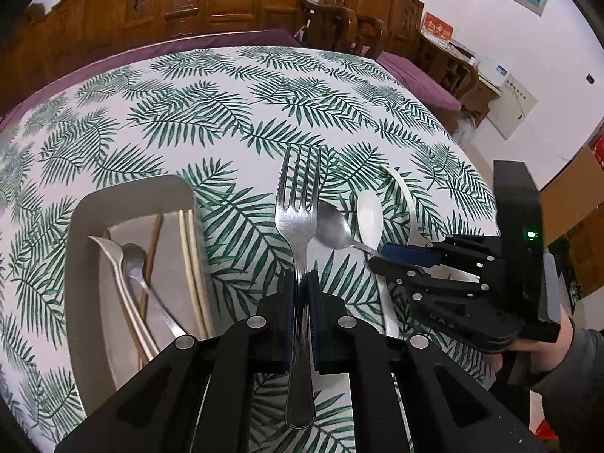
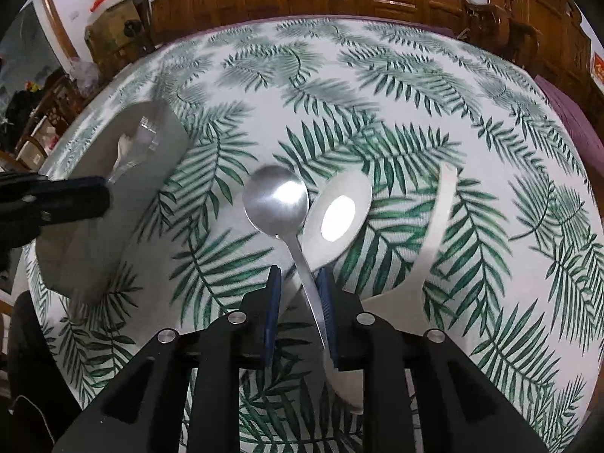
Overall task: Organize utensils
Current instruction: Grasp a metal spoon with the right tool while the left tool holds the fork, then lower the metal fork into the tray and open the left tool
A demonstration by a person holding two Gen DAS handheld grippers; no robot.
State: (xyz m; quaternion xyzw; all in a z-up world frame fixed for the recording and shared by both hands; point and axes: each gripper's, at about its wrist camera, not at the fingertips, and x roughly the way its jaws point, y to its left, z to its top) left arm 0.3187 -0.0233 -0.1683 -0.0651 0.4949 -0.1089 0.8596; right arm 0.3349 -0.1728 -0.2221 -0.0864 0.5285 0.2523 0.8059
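a: near end first, how's the left gripper (image 1: 302, 283) sitting?

b: tilted steeply down over the counter (image 1: 226, 113), fingers clenched on a steel fork (image 1: 298, 219) at its neck. handle runs back toward the camera, tines point away, and the fork is off the cloth.

a: and the right gripper (image 2: 298, 287)?

b: also pitched down, a sleeved hand (image 1: 543, 347) holding it from the right. its fingers are parted, not pressing. a steel spoon (image 2: 277, 200) has its handle lying between them, close along the right finger; i can't tell if it touches.

a: how does that spoon look?

b: bowl up, shiny, a glare spot in it, resting on the leaf-print cloth. just right of it a white spoon (image 2: 338, 213), bowls almost touching. further right a second white utensil (image 2: 434, 234) lies slanted, apart from both.

a: the tray?

b: grey tray (image 1: 87, 226) on the left side of the counter. inside: a white spoon, a steel spoon, brown and pale chopsticks (image 1: 190, 249), lying lengthwise. carved wooden chairs (image 1: 339, 22) stand beyond the far edge.
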